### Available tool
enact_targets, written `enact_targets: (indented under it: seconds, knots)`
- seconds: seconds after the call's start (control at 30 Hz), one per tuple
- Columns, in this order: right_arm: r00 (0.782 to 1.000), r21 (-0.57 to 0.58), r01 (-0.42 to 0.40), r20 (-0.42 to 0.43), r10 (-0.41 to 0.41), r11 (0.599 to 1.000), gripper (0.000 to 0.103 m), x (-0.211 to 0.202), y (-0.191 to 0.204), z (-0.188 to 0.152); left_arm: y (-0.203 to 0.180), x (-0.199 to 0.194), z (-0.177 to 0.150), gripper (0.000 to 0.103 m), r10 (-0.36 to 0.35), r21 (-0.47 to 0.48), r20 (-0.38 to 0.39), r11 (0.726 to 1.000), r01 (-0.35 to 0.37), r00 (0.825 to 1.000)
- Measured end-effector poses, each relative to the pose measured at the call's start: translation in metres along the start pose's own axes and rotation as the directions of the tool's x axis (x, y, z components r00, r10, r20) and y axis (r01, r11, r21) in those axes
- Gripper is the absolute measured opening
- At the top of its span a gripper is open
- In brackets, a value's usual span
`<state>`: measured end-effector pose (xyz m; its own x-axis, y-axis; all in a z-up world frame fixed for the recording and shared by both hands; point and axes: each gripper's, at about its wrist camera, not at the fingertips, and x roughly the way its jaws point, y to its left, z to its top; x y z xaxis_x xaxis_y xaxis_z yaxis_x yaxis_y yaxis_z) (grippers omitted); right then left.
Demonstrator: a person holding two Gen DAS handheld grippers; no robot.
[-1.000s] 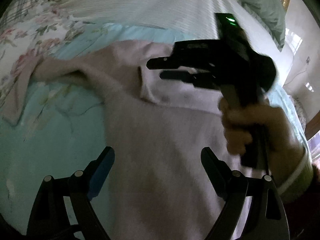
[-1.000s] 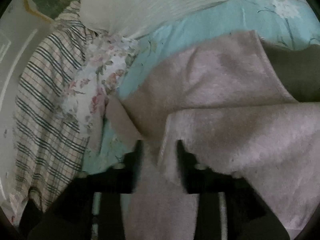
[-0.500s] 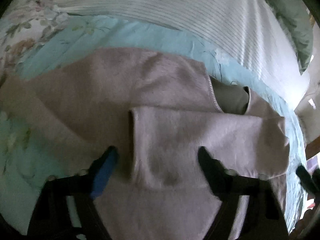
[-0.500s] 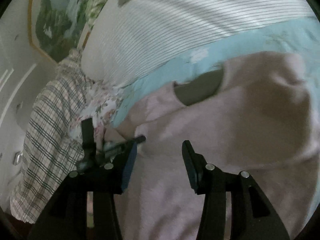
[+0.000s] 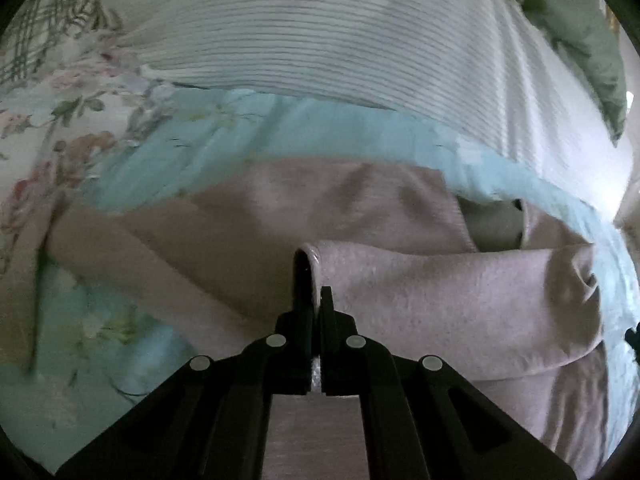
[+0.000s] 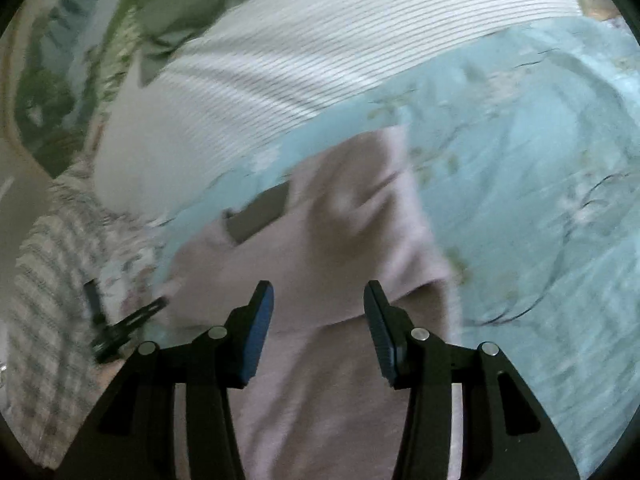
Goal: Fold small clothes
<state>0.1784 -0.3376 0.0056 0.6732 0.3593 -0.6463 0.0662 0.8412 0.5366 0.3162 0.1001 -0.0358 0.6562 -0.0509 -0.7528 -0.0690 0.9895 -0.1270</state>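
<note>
Two tools: left tool (image 5: 316, 304) pinches the sweater's (image 5: 440, 300) sleeve cuff at 12 o'clock; right tool (image 6: 318, 320) gapes above it.

A dusty pink sweater (image 5: 400, 208) with a grey-brown lining at its neck opening (image 5: 492, 224) lies on a pale aqua bedsheet (image 6: 520, 160) printed with faint white blossoms and thin dark branches. Behind it sits a white pillow (image 5: 320, 40) with fine grey stripes. A dull green pillow (image 5: 580, 40), cream fabric with pink roses (image 5: 60, 120), and white cloth checked in dark lines (image 6: 44, 300) surround them. Both black grippers carry blue pads (image 6: 256, 336).
</note>
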Motion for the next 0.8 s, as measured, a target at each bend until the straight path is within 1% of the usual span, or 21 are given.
enact_targets:
  seconds: [0.03, 0.07, 0.13, 0.17, 0.23, 0.3, 0.33, 0.4, 0.43, 0.47, 0.5, 0.53, 0.57, 0.6, 0.67, 0.73, 0.77, 0.8]
  knots:
    - [1.000, -0.003, 0.015, 0.001, -0.015, 1.000, 0.049, 0.002, -0.004, 0.005, 0.006, 0.000, 0.001, 0.000, -0.017, -0.016, -0.005, 1.000, 0.017, 1.000]
    - [1.000, -0.007, 0.027, 0.002, -0.027, 1.000, 0.049, 0.006, -0.008, 0.010, 0.009, 0.000, 0.000, 0.000, -0.016, -0.028, -0.004, 0.999, 0.016, 1.000]
    - [0.998, -0.016, 0.056, -0.012, -0.056, 0.998, 0.052, 0.017, -0.018, 0.024, 0.015, -0.001, -0.002, 0.000, 0.020, -0.049, 0.015, 0.999, -0.019, 1.000]
    - [0.997, -0.020, 0.071, -0.021, -0.071, 0.997, 0.056, 0.027, -0.022, 0.032, 0.021, -0.002, -0.003, 0.000, 0.022, -0.070, 0.017, 0.997, -0.021, 1.000]
    - [0.996, -0.038, 0.075, -0.036, -0.076, 0.996, 0.057, 0.043, -0.027, 0.047, 0.030, 0.003, -0.006, 0.000, -0.002, -0.115, -0.005, 0.993, 0.002, 1.000]
    - [0.995, -0.064, 0.086, -0.046, -0.089, 0.994, 0.057, 0.062, -0.028, 0.065, 0.026, 0.008, -0.009, 0.000, -0.002, -0.096, -0.022, 0.995, 0.000, 1.000]
    - [0.996, -0.069, 0.072, -0.055, -0.076, 0.995, 0.057, 0.073, -0.028, 0.076, 0.021, 0.007, -0.011, 0.000, 0.009, -0.075, -0.020, 0.997, -0.011, 1.000]
    - [0.998, -0.058, 0.040, -0.056, -0.043, 0.998, 0.057, 0.090, -0.028, 0.094, 0.017, 0.006, -0.012, 0.000, 0.006, -0.056, -0.017, 0.998, -0.007, 1.000]
    - [0.996, -0.070, 0.061, -0.054, -0.064, 0.996, 0.056, 0.099, -0.027, 0.102, 0.014, 0.006, -0.013, 0.000, 0.007, -0.050, -0.017, 0.999, -0.007, 1.000]
    - [0.991, -0.103, 0.121, -0.050, -0.126, 0.987, 0.036, 0.108, -0.023, 0.110, 0.012, 0.007, -0.013, 0.000, 0.010, -0.042, -0.018, 0.999, -0.010, 1.000]
    - [0.986, -0.129, 0.147, -0.059, -0.156, 0.981, 0.014, 0.117, -0.019, 0.116, 0.010, 0.007, -0.013, 0.000, 0.011, -0.035, -0.019, 0.999, -0.011, 1.000]
    - [0.982, -0.146, 0.159, -0.074, -0.171, 0.976, 0.014, 0.125, -0.017, 0.122, 0.009, 0.007, -0.014, 0.000, 0.012, -0.031, -0.020, 0.999, -0.013, 1.000]
    - [0.978, -0.153, 0.182, -0.070, -0.194, 0.971, 0.014, 0.130, -0.014, 0.128, 0.008, 0.007, -0.014, 0.000, 0.015, -0.028, -0.020, 0.999, -0.016, 1.000]
    - [0.975, -0.162, 0.209, -0.042, -0.218, 0.964, 0.013, 0.131, -0.011, 0.135, 0.007, 0.008, -0.015, 0.000, 0.019, -0.025, -0.023, 0.999, -0.019, 1.000]
    - [0.968, -0.172, 0.251, 0.067, -0.243, 0.953, 0.013, 0.120, -0.005, 0.149, 0.006, 0.010, -0.015, 0.000, 0.021, -0.027, -0.029, 0.999, -0.022, 0.999]
    - [0.969, -0.128, 0.234, 0.114, -0.220, 0.964, 0.013, 0.107, -0.009, 0.155, 0.007, 0.012, -0.016, 0.000, 0.016, -0.037, -0.033, 0.999, -0.018, 0.999]
    - [0.972, -0.101, 0.218, 0.108, -0.207, 0.971, 0.016, 0.102, -0.013, 0.155, 0.008, 0.011, -0.016, 0.000, 0.012, -0.045, -0.032, 0.999, -0.013, 0.999]
    - [0.980, -0.075, 0.189, 0.073, -0.183, 0.979, 0.020, 0.098, -0.018, 0.151, 0.010, 0.011, -0.017, 0.000, 0.009, -0.050, -0.030, 0.999, -0.011, 0.999]
